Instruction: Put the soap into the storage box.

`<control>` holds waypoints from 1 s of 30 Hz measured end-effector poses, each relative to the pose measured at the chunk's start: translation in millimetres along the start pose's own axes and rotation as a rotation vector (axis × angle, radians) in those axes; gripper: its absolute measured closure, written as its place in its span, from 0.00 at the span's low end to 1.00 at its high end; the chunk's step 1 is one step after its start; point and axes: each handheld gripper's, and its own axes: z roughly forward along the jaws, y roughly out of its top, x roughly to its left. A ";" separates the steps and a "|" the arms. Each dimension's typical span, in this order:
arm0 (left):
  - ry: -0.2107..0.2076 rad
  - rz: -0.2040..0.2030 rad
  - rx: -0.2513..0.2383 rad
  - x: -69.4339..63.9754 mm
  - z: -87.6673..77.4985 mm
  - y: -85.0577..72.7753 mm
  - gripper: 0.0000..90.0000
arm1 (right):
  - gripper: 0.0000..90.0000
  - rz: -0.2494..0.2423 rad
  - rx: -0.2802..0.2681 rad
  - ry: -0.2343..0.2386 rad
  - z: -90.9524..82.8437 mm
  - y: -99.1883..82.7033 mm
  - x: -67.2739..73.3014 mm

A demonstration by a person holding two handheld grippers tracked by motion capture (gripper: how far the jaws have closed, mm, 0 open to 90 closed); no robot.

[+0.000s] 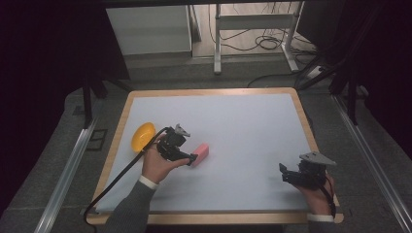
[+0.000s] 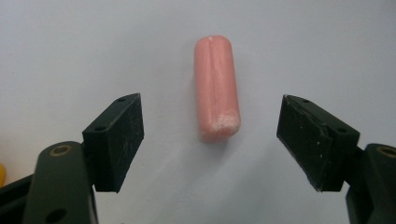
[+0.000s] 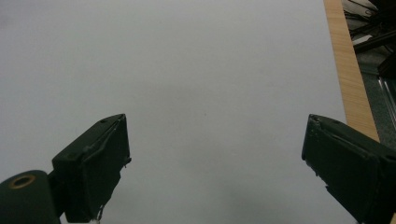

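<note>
Two grippers on my screen right now, both with jaws spread wide and nothing between the pads. The left gripper [image 1: 193, 158] sits at about 9 o'clock on the table [image 1: 243, 121], held in the person's left hand [image 1: 156, 165], with its black cable [image 1: 116, 179] trailing off toward 7 o'clock over the table's near edge. Right at its tips is a pink block [image 1: 200, 154], kind of a rounded bar shape. From the left gripper view that pink block [image 2: 216, 88] lies lengthwise along the camera's line of sight, centered in the gap between the two jaws but a bit ahead of them, so not touching either pad as far as I can see; it rests flat on the white surface. There's a yellow bowl [image 1: 143, 136] just behind the left hand, out toward 10 o'clock near the wooden rim, and I catch a sliver of yellow at the lower left edge of the left gripper view too. The right gripper [image 1: 283, 171] hangs out at roughly 4 o'clock in the right hand [image 1: 318, 194], well apart from the block, pointing left across bare white tabletop, with the wooden edge [image 3: 348, 65] showing along the right side of its own view.
</note>
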 end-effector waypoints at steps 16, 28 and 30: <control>-0.006 -0.010 0.049 0.6 24.5 12.9 0.28 | 0.08 -0.007 0.009 0.000 3.2 -1.1 1.9; -0.028 -0.035 0.085 2.5 47.2 13.8 0.31 | 0.08 -0.015 0.014 -0.004 4.2 -1.5 2.7; -0.032 -0.050 0.084 3.8 49.4 14.4 0.33 | 0.08 -0.018 0.011 -0.013 4.0 -1.4 3.2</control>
